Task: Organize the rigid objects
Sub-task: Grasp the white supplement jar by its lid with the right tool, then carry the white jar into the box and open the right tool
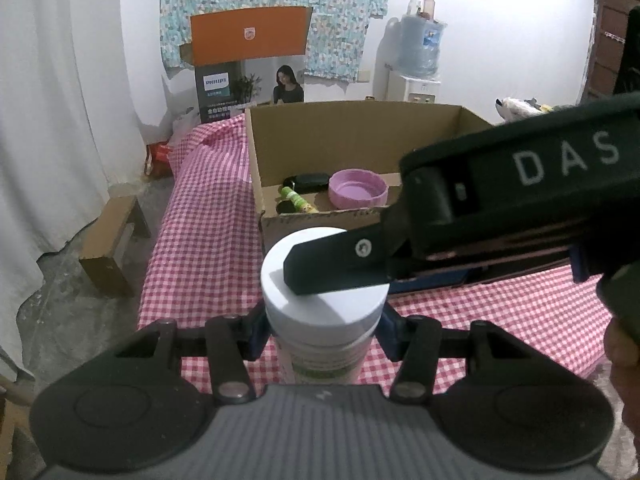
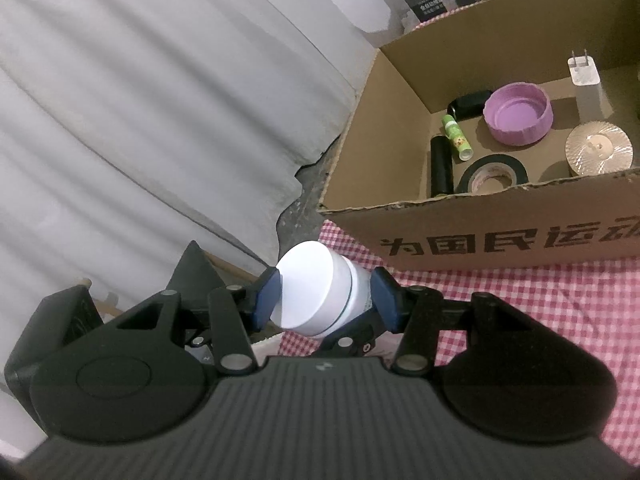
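A white-capped bottle (image 1: pixel 324 300) with a green label is held above the checked tablecloth, in front of the cardboard box (image 1: pixel 328 220). My left gripper (image 1: pixel 322 332) is shut on the bottle's body below the cap. My right gripper (image 2: pixel 326 300) is shut on the same bottle (image 2: pixel 316 292) at its cap; in the left wrist view its finger lies across the cap. The box (image 2: pixel 500 236) holds a purple lid (image 2: pixel 518 114), a green tube (image 2: pixel 456 132), a black tape roll (image 2: pixel 494 172), a black cylinder (image 2: pixel 440 166), a white charger (image 2: pixel 584 72) and a gold disc (image 2: pixel 598 148).
The red-and-white checked table (image 1: pixel 208 216) ends at the left, with bare floor and a small cardboard stool (image 1: pixel 112 240) beyond. White curtains (image 2: pixel 140 100) hang on the left. A Philips box (image 1: pixel 248 64) and a water dispenser (image 1: pixel 416 64) stand at the back.
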`<state>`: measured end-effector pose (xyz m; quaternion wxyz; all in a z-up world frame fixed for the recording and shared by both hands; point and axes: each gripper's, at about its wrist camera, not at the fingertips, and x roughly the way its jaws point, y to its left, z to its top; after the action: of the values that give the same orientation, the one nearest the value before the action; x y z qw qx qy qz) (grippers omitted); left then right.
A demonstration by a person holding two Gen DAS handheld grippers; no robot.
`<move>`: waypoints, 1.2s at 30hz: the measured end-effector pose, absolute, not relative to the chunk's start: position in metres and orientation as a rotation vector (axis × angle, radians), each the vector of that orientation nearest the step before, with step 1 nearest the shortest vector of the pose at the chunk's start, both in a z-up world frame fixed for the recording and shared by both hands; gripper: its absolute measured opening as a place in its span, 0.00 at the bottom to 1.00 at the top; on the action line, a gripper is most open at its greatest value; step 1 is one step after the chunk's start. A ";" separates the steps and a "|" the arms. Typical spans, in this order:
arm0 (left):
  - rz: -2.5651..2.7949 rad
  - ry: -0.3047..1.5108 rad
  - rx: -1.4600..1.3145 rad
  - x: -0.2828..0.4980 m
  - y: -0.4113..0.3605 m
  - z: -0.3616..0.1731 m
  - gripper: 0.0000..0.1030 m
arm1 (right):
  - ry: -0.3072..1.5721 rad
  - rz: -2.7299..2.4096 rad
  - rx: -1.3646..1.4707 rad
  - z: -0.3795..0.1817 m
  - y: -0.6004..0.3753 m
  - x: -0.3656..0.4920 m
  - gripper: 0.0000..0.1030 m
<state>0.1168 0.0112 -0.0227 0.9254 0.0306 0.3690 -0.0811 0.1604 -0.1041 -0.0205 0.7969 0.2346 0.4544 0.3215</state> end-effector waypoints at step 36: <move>-0.375 0.514 0.134 0.145 -0.096 0.096 0.52 | 0.614 0.592 0.405 0.134 -0.217 0.129 0.51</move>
<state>0.1453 -0.0964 0.0960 0.9477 0.0657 0.2523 -0.1841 0.1290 -0.2172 0.1337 0.8907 0.1951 0.2956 0.2850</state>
